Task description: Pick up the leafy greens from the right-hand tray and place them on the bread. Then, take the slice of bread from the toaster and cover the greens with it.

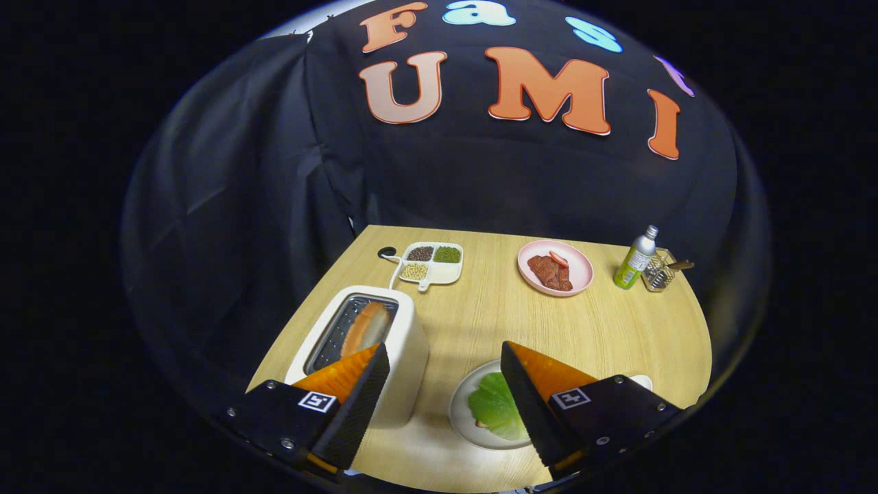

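My gripper (444,363) hangs open above the wooden table (617,329), with nothing between its fingers. A white toaster (406,343) stands by the left finger, and a slice of bread (365,328) sticks up from its slot. Beside the right finger lies a white plate (461,412) with the leafy greens (495,406) on it; a sliver of bread seems to peek from under them. The right finger hides part of the greens and the plate.
At the table's far side stand a white divided dish (433,263) of beans and seeds, a pink plate (555,267) with meat, a green bottle (636,259) and a small glass holder (660,269). A white edge (642,379) peeks out behind the right finger.
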